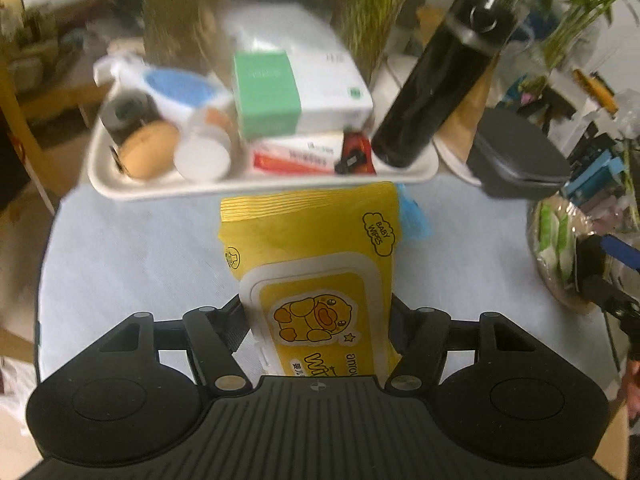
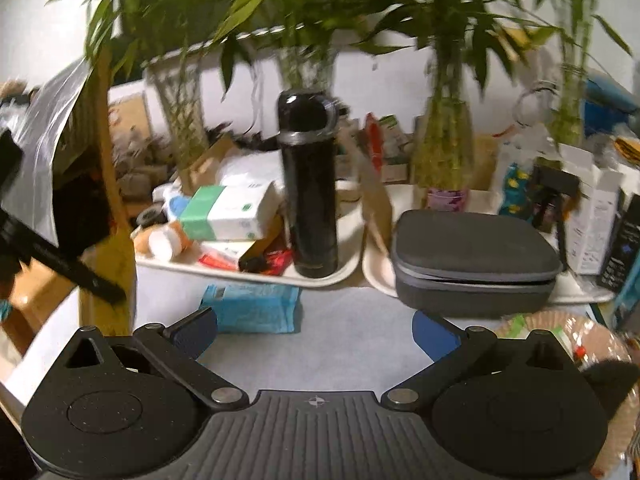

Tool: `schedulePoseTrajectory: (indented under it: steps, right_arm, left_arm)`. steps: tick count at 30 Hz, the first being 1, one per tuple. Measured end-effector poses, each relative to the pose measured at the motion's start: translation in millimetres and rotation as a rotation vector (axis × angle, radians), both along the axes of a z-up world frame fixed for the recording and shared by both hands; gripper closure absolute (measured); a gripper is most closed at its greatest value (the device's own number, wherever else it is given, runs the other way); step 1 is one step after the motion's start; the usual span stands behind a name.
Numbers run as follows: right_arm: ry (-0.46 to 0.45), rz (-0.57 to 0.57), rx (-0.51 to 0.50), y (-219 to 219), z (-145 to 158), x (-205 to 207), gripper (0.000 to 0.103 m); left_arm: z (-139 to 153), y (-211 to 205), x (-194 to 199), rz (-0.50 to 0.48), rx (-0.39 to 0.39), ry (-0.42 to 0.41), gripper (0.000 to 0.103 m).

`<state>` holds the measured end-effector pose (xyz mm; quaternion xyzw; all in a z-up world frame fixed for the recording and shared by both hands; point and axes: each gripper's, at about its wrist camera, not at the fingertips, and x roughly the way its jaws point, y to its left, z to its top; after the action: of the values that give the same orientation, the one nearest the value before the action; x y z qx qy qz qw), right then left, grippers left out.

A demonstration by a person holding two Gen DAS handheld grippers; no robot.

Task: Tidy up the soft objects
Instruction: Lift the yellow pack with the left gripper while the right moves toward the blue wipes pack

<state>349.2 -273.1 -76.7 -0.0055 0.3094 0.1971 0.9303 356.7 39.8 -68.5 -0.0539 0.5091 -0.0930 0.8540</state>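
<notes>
Our left gripper (image 1: 318, 320) clamps the yellow duck-printed soft pack (image 1: 316, 264) marked "BABY WIPES" above the pale-blue table (image 1: 132, 256). Our right gripper (image 2: 316, 330) gapes empty near a blue soft packet (image 2: 256, 306) before the cream tray (image 2: 340, 270) edge, black bottle (image 2: 310, 196) upright.

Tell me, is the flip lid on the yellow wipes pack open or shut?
Shut. The white lid lies flat against the yellow wipes pack, held in the left gripper.

The near end of the yellow wipes pack (image 1: 316, 280) is hidden behind the left claw (image 1: 318, 324). The blue pack (image 1: 414, 212) shows only a sliver behind it. Tray (image 1: 256, 188) contents are blurred, their labels unreadable.
</notes>
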Motion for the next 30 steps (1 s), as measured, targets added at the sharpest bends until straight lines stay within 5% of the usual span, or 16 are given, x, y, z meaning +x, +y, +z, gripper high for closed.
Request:
schedulePoseTrajectory:
  steps: [11,17,24,30]
  right_arm:
    - [0.122,0.127,-0.003,15,-44,42,0.001]
    - [0.176,0.165,0.033,20,-61,58,0.024]
    - [0.210,0.195,0.056,34,-78,81,0.065]
    - [0.222,0.163,0.094,42,-93,106,0.065]
  left_arm:
    - [-3,31,-37,0.123,-0.004,-0.234,0.038]
    - [-15,36,-49,0.171,-0.009,-0.290,0.039]
    - [-10,46,-55,0.208,-0.077,-0.334,0.039]
    - [-15,48,-53,0.193,-0.073,-0.335,0.039]
